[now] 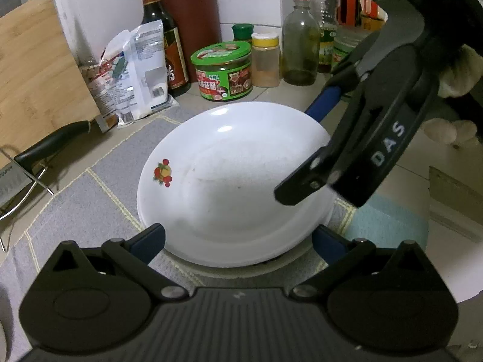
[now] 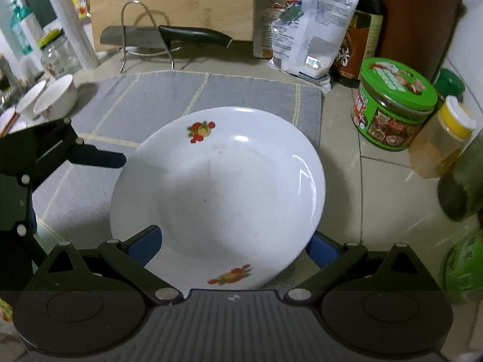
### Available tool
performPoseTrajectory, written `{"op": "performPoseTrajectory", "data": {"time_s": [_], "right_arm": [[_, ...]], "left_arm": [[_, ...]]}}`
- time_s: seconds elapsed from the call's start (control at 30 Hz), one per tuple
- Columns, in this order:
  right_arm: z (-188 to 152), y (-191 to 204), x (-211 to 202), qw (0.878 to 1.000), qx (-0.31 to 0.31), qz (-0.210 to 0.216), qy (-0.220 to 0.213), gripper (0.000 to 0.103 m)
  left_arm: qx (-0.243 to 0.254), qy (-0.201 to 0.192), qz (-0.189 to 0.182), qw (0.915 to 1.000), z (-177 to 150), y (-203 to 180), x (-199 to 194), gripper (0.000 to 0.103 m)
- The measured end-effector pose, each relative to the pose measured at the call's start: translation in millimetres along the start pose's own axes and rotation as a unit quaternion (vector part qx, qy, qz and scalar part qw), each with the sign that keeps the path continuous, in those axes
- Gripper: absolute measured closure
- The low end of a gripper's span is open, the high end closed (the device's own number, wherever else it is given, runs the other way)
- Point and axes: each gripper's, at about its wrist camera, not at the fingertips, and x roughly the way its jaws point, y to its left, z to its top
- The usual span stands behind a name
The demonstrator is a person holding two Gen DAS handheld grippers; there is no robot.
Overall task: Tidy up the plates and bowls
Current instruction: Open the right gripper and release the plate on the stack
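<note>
A white plate with fruit decals lies on the grey mat, resting on another white rim just visible beneath it. My left gripper is open wide, one finger at each side of the plate's near edge. My right gripper comes in from the right, also open wide, one finger over the plate and the blue one behind its far rim. In the right wrist view the plate fills the space between the right gripper's fingers and covers their tips. A left gripper finger points at the plate's left rim.
Two white bowls stand off the mat's left corner. A knife lies on a wire rack before a wooden board. A green-lidded jar, spice jar, bottles and bags crowd the back. A light blue cloth lies beside the mat.
</note>
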Motion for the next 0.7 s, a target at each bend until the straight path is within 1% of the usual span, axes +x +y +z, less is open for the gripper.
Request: {"op": "performPoseTrajectory", "data": {"time_s": [0.1, 0.13, 0.2, 0.3, 0.5, 0.63, 0.7], "right_arm": [[-1.9, -4.4, -7.0, 1.0, 0.012, 0.004, -0.017, 0.001], [-1.9, -5.4, -11.8, 0.999, 0.012, 0.01, -0.029, 0.0], [0.7, -6.6, -17.8, 0.999, 0.015, 0.02, -0.04, 0.0], [2.4, -4.0, -18.4, 0.999, 0.006, 0.006, -0.045, 0.0], [-1.6, 4.4, -13.9, 0.999, 0.001, 0.007, -0.044, 0.0], [-1.9, 14.2, -18.0, 0.998, -0.017, -0.007, -0.054, 0.0], [-1.8, 18.0, -20.6, 0.998, -0.024, -0.015, -0.061, 0.0]], "left_arm": [[-0.002, 0.0, 0.002, 1.0, -3.5, -1.2, -0.7, 0.0], [0.002, -0.001, 0.004, 1.0, -4.4, -3.1, -1.1, 0.0], [0.001, -0.008, 0.011, 0.9999, -6.0, -6.0, -4.3, 0.001], [-0.011, -0.024, 0.013, 0.9996, -6.6, -3.7, -11.6, 0.001], [-0.034, -0.058, 0.011, 0.9977, -11.1, 4.3, -25.8, 0.001], [-0.056, -0.089, 0.025, 0.9942, -15.8, 8.7, -35.3, 0.001], [-0.067, -0.095, 0.03, 0.9927, -16.8, 11.2, -38.5, 0.001]]}}
